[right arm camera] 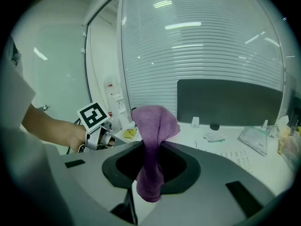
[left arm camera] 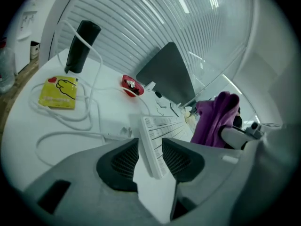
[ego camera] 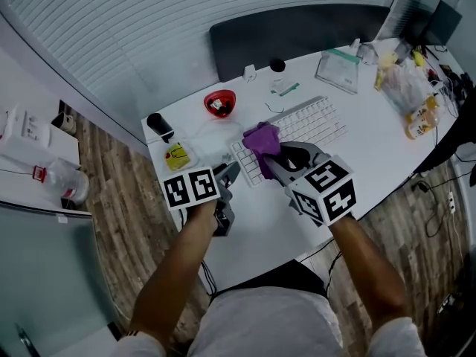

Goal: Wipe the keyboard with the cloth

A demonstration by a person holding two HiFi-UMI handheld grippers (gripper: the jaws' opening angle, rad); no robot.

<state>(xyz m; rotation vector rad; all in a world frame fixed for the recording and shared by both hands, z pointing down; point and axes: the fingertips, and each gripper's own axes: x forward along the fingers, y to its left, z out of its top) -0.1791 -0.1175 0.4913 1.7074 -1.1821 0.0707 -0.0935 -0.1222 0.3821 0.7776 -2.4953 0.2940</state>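
Note:
A white keyboard (ego camera: 312, 121) lies slantwise on the white table (ego camera: 372, 155). My right gripper (ego camera: 277, 163) is shut on a purple cloth (ego camera: 262, 141), which it holds bunched over the keyboard's left end. In the right gripper view the cloth (right arm camera: 153, 131) stands up from between the jaws and hangs below them. My left gripper (ego camera: 227, 177) is open, low over the table at the keyboard's near left corner. In the left gripper view the keyboard's end (left arm camera: 157, 131) shows through the gap between the jaws, with the cloth (left arm camera: 216, 119) to the right.
A red bowl (ego camera: 220, 103), a yellow packet (ego camera: 177, 156) and a black handle with a white cable (ego camera: 159, 125) lie left of the keyboard. A clear pouch (ego camera: 338, 69) and plastic bags (ego camera: 409, 88) sit far right. A dark panel (ego camera: 297, 32) stands behind the table.

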